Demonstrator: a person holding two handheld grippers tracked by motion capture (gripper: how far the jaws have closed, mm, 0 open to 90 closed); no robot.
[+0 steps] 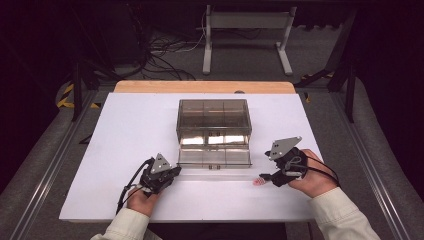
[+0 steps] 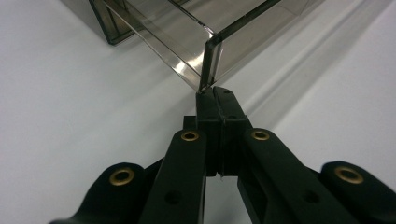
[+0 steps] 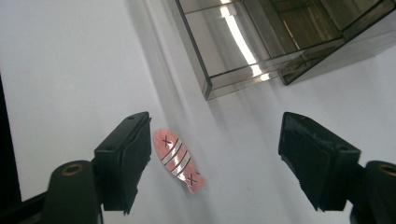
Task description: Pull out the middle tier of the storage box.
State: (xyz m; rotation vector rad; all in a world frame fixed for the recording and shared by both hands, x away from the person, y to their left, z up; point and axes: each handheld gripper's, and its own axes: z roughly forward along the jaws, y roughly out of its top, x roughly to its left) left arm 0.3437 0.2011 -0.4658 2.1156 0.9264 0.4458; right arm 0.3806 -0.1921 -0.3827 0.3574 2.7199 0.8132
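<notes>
My right gripper (image 3: 215, 163) hangs low over the white desk (image 3: 60, 70), jaws spread around the flat pink fish-shaped piece (image 3: 178, 159), which lies diagonally. My left gripper (image 2: 215, 95), jaws closed, meets the smoky clear plastic drawer box (image 2: 187, 51).

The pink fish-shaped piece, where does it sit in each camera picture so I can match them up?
High view: the pink fish-shaped piece lies on the white table, just off the right gripper.
Right gripper view: it lies flat between the open jaws, nearer the left one.
Left gripper view: not in it.
Shared landmark: the clear smoky box.
</notes>
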